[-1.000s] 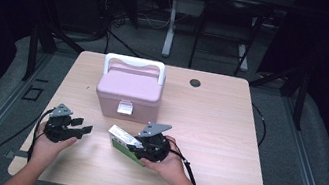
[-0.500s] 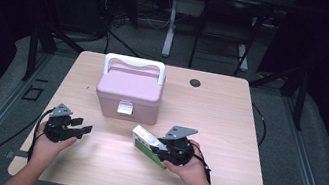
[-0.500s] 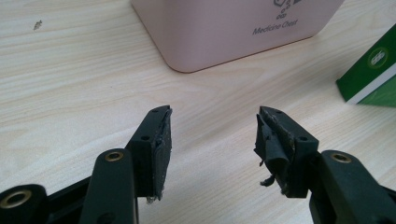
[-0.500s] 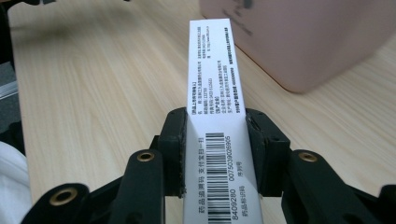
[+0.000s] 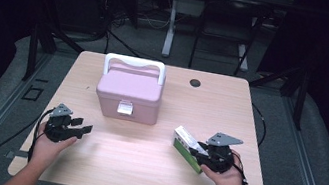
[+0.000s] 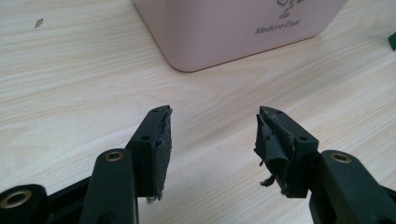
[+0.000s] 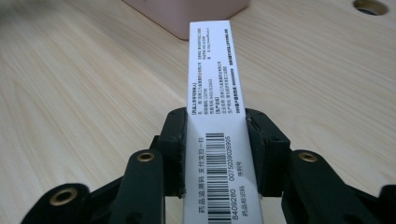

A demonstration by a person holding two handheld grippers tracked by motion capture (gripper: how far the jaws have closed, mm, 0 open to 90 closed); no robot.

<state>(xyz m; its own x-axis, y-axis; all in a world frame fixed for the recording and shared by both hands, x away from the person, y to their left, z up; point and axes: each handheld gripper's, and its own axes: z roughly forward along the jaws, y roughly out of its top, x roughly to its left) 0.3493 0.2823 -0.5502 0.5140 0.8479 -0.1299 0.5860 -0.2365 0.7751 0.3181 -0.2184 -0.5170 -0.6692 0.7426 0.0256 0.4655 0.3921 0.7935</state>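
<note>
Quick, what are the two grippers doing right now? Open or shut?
Left gripper: open, holding nothing, above the table.
Right gripper: shut on the medicine packet.

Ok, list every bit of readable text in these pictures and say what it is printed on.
"Medicine Chest": on the side of the pink case, under a small emblem cut off at the top edge.
"8409280" and "0075039026905": beside the barcode on the white face of the medicine box held in the right tongs.
Chinese lines and small print higher on that face: too small to read.
</note>
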